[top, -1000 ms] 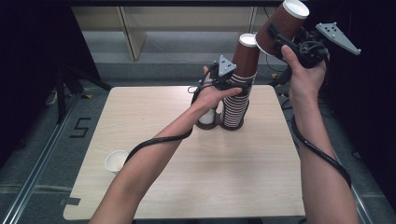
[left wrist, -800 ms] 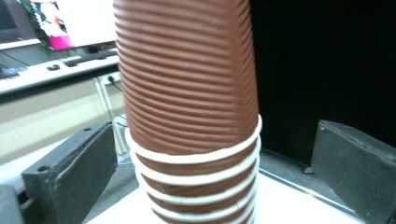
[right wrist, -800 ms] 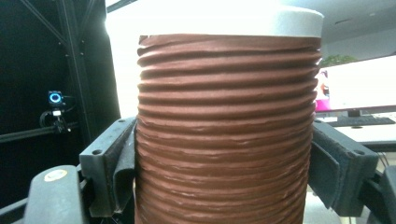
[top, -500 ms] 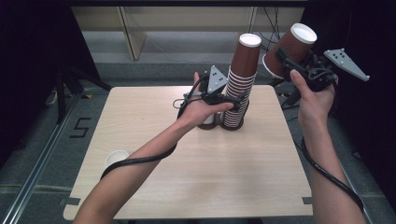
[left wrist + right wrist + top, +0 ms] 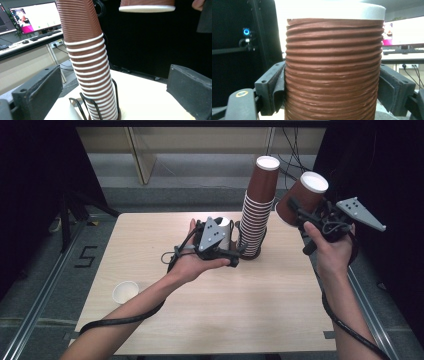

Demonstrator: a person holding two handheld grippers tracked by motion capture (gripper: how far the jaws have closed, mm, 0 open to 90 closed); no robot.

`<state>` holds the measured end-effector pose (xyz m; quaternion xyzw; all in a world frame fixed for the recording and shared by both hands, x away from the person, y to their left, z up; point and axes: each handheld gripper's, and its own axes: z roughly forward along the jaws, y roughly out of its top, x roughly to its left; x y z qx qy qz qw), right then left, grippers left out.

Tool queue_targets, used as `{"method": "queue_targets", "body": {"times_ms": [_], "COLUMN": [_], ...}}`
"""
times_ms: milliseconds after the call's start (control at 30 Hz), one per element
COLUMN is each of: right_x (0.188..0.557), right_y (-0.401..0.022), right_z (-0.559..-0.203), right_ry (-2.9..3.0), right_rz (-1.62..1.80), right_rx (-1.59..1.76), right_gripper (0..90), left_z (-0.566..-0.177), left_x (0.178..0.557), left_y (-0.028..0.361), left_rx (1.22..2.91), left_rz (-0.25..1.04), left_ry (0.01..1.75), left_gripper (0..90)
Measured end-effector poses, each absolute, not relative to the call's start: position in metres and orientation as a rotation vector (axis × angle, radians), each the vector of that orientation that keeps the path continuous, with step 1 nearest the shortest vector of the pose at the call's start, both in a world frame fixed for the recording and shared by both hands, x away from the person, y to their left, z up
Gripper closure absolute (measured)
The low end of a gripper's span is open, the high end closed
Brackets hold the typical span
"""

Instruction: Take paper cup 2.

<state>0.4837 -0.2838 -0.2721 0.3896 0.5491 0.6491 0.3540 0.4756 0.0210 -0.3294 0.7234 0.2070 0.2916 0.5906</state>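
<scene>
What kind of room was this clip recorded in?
Most likely a lab or office workspace set up for recording. A lit monitor with a keyboard sits on a desk behind the wooden table, black curtains hang on both sides, and tape marks the floor.

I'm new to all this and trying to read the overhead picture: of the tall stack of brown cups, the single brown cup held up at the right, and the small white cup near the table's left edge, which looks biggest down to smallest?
1. Stack of brown cups
2. Single brown cup, held in the right gripper; raised nearer the camera, so it may look bigger than it is
3. White cup
</scene>
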Motion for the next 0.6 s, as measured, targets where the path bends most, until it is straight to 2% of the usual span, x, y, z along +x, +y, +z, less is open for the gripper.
{"method": "queue_targets", "body": {"times_ms": [600], "right_x": [0.458], "right_y": [-0.262], "right_z": [-0.346], "right_ry": [1.538], "right_rz": [1.707], "right_rx": [1.069], "right_gripper": [19.3], "left_z": [-0.370], "left_x": [0.429], "left_y": [0.062], "left_rx": [1.739], "left_rz": [0.681], "left_ry": [0.508], "left_gripper": [0.0]}}
